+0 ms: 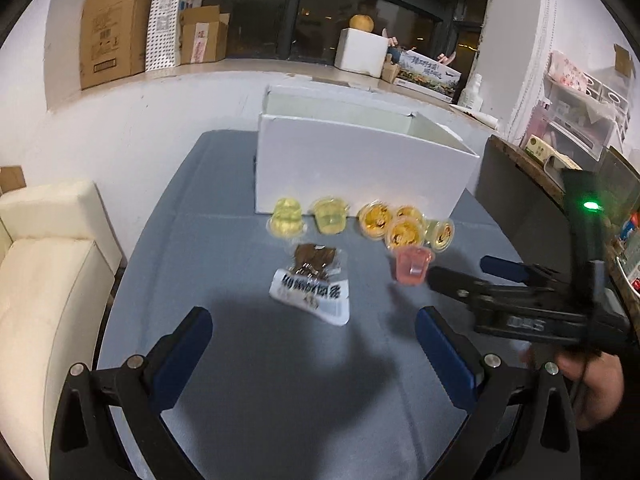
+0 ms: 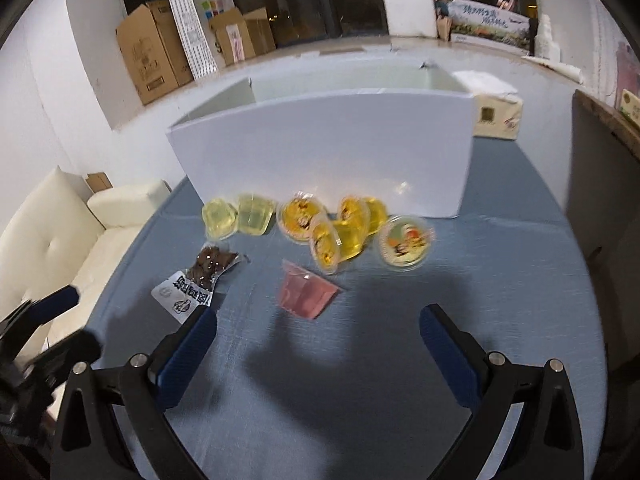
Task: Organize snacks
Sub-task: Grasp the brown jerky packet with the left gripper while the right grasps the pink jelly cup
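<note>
A white open box (image 1: 360,164) (image 2: 320,148) stands at the back of a blue-grey table (image 1: 280,380). In front of it lie several yellow jelly cups (image 1: 288,220) (image 2: 256,216), some with printed lids (image 1: 376,220) (image 2: 406,242). A pink jelly cup (image 1: 414,266) (image 2: 306,292) lies nearer. A snack packet with brown contents (image 1: 312,284) (image 2: 196,280) lies to its left. My left gripper (image 1: 314,330) is open and empty, short of the packet. My right gripper (image 2: 318,328) is open and empty just short of the pink cup; it also shows in the left wrist view (image 1: 460,274), beside the pink cup.
A cream sofa (image 1: 44,264) (image 2: 60,240) stands left of the table. A dark wooden cabinet (image 1: 520,184) stands at the right. A tissue box (image 2: 496,114) sits behind the white box at the right. Cardboard boxes (image 1: 116,28) line the back ledge.
</note>
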`<state>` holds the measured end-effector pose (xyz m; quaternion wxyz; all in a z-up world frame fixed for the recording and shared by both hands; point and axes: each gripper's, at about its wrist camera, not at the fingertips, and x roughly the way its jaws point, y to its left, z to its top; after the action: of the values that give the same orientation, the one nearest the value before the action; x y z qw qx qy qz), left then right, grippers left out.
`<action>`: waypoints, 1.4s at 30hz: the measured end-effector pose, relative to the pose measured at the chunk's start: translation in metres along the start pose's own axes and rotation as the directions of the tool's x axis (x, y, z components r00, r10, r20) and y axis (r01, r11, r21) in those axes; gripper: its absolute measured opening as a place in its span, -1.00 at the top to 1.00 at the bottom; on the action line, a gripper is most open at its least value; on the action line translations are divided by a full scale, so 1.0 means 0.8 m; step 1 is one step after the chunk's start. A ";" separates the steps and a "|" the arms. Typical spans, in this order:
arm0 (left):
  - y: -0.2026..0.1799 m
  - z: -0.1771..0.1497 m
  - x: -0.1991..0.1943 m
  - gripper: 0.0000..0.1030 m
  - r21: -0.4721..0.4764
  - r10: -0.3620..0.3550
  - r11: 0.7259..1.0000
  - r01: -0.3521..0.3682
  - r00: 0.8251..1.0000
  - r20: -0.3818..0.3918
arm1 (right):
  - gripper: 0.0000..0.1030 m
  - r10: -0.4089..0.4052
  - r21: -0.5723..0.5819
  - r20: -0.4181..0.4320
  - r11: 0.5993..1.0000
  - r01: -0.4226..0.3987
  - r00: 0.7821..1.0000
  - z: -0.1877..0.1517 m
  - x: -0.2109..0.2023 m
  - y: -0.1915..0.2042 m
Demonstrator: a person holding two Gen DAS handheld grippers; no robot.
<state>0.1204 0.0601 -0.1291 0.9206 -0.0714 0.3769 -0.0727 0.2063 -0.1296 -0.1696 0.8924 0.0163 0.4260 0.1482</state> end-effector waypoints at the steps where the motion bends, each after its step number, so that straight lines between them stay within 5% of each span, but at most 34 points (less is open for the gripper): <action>1: 0.003 0.000 -0.001 -1.00 -0.004 0.000 1.000 0.000 1.000 -0.001 | -1.00 -0.006 -0.004 -0.010 1.000 0.006 1.000 0.001 0.007 0.003; 9: 0.022 -0.008 -0.008 -1.00 -0.020 0.015 1.000 -0.015 1.000 -0.005 | -0.94 -0.045 0.006 -0.054 0.999 0.046 0.998 0.015 0.048 0.014; 11: 0.026 -0.008 -0.007 -1.00 -0.025 0.018 1.000 -0.018 1.000 -0.009 | 0.05 -0.050 0.002 -0.077 0.999 0.051 0.996 0.015 0.055 0.017; 21: 0.022 -0.008 0.024 -1.00 0.000 0.003 1.000 -0.003 0.998 -0.057 | 0.03 0.016 0.006 -0.041 1.000 -0.016 0.999 0.005 0.032 0.020; 31: -0.016 0.024 0.107 -1.00 0.097 0.058 0.994 -0.046 0.991 -0.123 | 0.03 0.036 0.009 0.055 0.999 -0.036 0.998 -0.015 -0.060 -0.007; 39: -0.010 0.037 0.155 -1.00 0.041 0.092 0.995 -0.087 0.982 -0.167 | 0.03 0.040 0.028 0.097 0.999 -0.042 0.994 -0.027 -0.095 -0.026; 42: -0.010 0.035 0.158 -0.86 0.046 0.106 0.994 -0.100 0.981 -0.164 | 0.04 0.043 0.038 0.101 0.998 -0.047 0.994 -0.026 -0.093 -0.030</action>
<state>0.2287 0.0305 -0.1947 0.8898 -0.0283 0.4540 -0.0376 0.1525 -0.1755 -0.1302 0.9085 0.0514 0.3832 0.1587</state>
